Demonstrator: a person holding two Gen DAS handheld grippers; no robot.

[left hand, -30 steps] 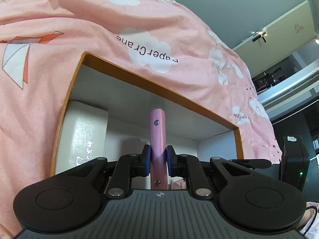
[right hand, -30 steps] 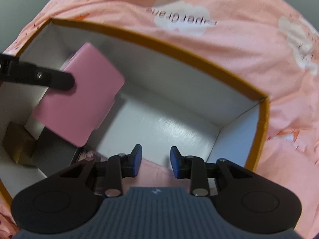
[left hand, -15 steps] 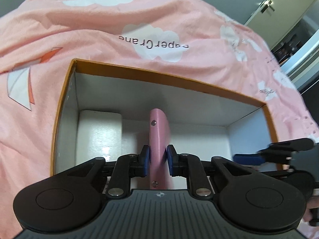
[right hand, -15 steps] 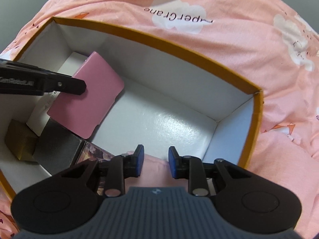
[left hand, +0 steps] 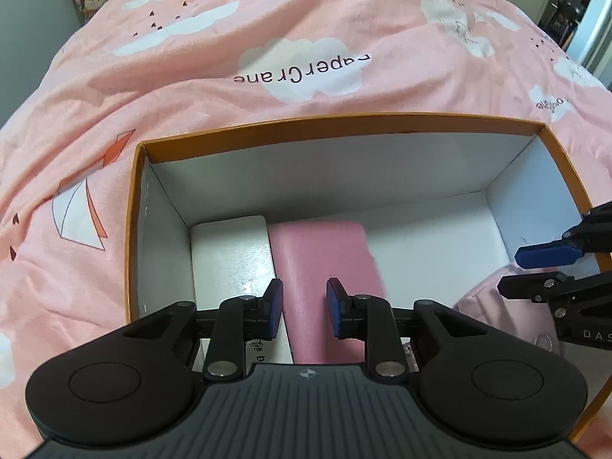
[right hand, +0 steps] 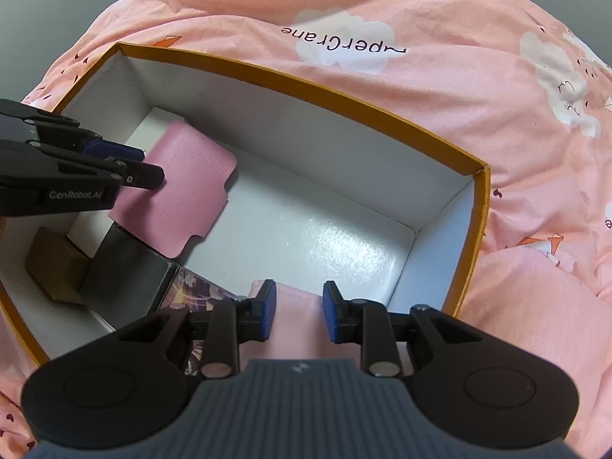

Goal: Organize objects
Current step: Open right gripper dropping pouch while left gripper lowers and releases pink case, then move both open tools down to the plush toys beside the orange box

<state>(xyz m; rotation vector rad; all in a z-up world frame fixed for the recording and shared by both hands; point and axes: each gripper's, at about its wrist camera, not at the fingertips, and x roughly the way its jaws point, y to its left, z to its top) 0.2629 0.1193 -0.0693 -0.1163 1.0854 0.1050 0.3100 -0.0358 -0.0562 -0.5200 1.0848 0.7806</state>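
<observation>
Pink case (left hand: 325, 264): lies in the orange-rimmed box (left hand: 336, 124), just beside a white carton (left hand: 229, 252) at the left wall; flat, or propped on something, not clear.
Left gripper (left hand: 304, 313): fingers (left hand: 274, 308) parted, nothing between them; held above the near end of the pink case, contact not discernible.
Right gripper (right hand: 294, 315): fingers (right hand: 266, 315) parted, nothing gripped; over a pale pink soft item (right hand: 294, 325) at the near wall of the box.
Left view only: white carton face with small dark print near its close end; right gripper (left hand: 535, 266) entering from the right edge, blue pad showing, above the pale pink soft item (left hand: 493, 306); doorway and plush toys far behind, blurred.
Right view only: pink case (right hand: 179, 195) with a notched corner, its near edge overlapping a dark grey box (right hand: 126, 275); brown cardboard box (right hand: 53, 267) in the left corner, beside the grey one; printed dark card (right hand: 195, 290) partly under the gripper body; left gripper (right hand: 147, 166) reaching in from the left, tips over the case's left edge.
Surroundings: box sits on a bed covered by a pink quilt (right hand: 420, 38) with white clouds and "PaperCrane" lettering.
In the way: each gripper's black body hides the near wall of the box and whatever lies below it.
Box floor (right hand: 325, 241): white, glossy, bare across the right half.
</observation>
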